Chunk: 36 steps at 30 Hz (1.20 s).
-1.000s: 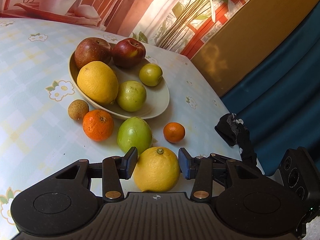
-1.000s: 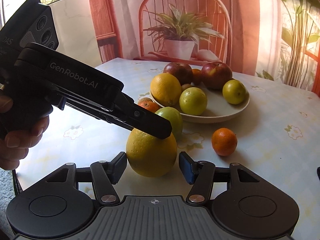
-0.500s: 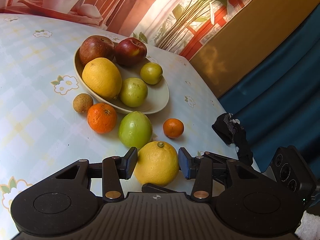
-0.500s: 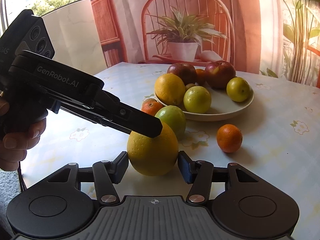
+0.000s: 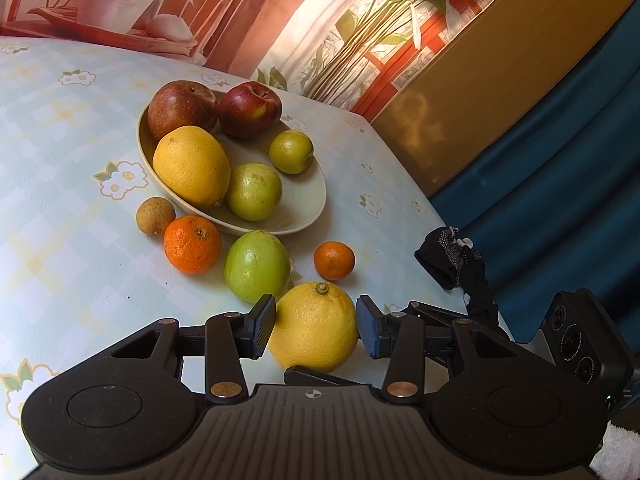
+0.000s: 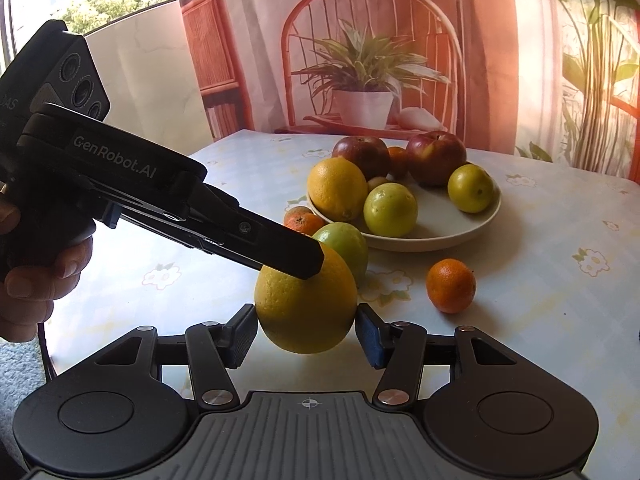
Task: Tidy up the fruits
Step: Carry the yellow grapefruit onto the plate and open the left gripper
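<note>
Both grippers now clamp the yellow citrus (image 6: 306, 308), right jaws tighter than before.

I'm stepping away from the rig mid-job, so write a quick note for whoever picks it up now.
Left gripper: pads on the sides of the big yellow citrus, no gap visible.
Right gripper: closed on the same citrus from the other side.
Done: two red apples, another yellow citrus and two green fruits lie in the bowl.
Left: the gripped citrus, plus the large green fruit, orange, small orange and small brown fruit on the table beside the bowl.
</note>
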### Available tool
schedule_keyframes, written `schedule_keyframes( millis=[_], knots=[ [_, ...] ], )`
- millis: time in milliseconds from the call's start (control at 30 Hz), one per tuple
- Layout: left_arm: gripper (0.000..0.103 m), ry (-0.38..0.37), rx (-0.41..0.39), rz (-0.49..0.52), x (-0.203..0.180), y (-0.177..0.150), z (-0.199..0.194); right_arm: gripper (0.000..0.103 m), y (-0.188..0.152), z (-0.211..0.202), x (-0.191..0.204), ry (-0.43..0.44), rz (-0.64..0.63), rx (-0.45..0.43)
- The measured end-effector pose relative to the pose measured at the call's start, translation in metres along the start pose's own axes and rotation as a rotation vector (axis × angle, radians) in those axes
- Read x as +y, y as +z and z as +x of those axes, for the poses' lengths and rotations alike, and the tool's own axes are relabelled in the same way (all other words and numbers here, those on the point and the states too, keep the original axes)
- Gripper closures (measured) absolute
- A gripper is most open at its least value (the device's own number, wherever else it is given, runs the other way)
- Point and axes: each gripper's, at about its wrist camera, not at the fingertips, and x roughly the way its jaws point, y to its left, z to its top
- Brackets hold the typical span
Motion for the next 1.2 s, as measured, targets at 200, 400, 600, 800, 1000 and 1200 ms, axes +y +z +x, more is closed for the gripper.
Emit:
schedule_keyframes(
  millis=[200,400,600,800,1000,1200],
  knots=[
    [0.056,-0.004,-0.050,0.048,-0.018,0.030,-0.008,0.053,0.036,-0.012,-0.010,-0.017,-0.026,-0.027],
    [0.056,0.014,-0.098,0.094,-0.026,0.072,-0.002,0.053,0.075,-0.001,-0.031,-0.025,-0.021,-0.059],
    [0.057,0.042,-0.107,0.086,-0.019,0.110,0.018,0.053,0.104,0.032,-0.057,-0.040,-0.022,-0.056],
    [0.058,0.074,-0.088,0.069,-0.006,0.132,0.041,0.053,0.120,0.068,-0.078,-0.041,0.000,-0.009],
    [0.058,0.087,-0.049,0.037,0.010,0.134,0.057,0.053,0.119,0.094,-0.087,-0.043,0.008,0.064],
    [0.059,0.095,-0.033,0.017,0.020,0.134,0.063,0.053,0.116,0.108,-0.095,-0.020,0.055,0.096]
  ],
)
